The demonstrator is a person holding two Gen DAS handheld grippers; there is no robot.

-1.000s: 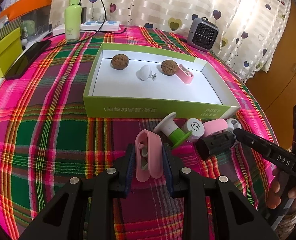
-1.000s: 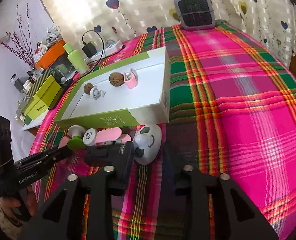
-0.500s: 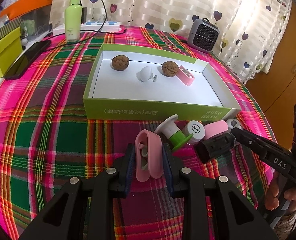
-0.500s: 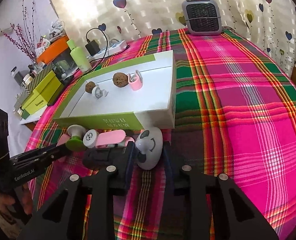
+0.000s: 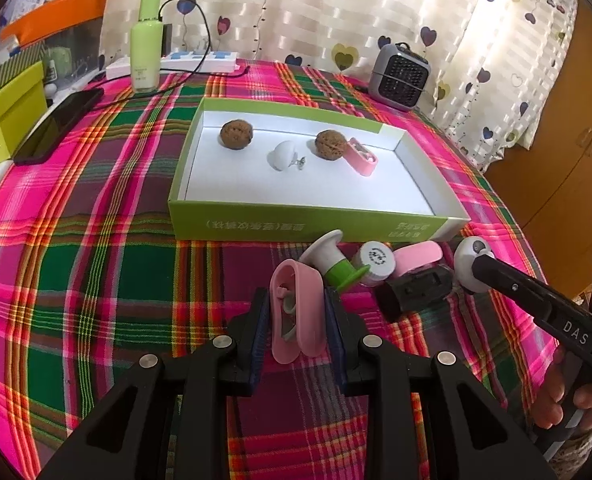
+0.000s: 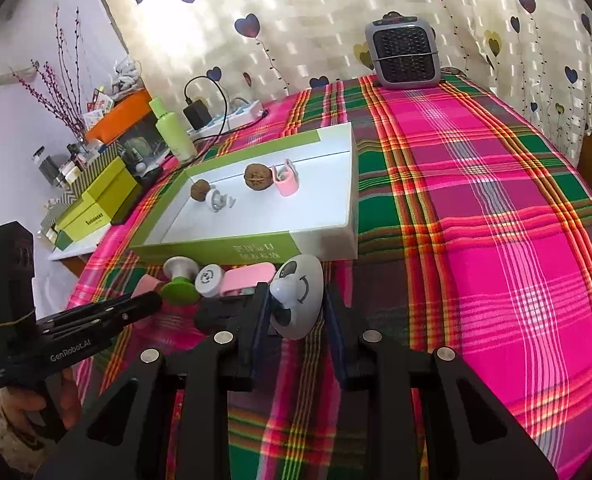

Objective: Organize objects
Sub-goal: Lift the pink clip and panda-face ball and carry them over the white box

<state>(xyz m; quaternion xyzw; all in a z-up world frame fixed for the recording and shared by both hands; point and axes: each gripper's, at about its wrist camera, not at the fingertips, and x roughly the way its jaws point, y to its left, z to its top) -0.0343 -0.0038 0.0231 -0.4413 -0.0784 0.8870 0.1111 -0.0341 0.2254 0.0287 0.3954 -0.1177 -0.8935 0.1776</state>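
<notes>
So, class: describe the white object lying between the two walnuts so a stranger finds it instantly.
Find the green-sided box on the plaid cloth. Inside lie two brown walnuts and a pink case. Between the walnuts sits a white knob, the only white, dome-shaped item there.

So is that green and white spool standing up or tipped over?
Tipped over. The spool lies on its side on the tablecloth, just outside the green box.

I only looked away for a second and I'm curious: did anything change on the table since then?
The right tongs closed in on the white egg-shaped toy; a second ago their jaws stood wider apart around it, now both pads press its sides. The left tongs stayed clamped on the pink clip. The walnuts and other pieces in the green box have not shifted.
</notes>
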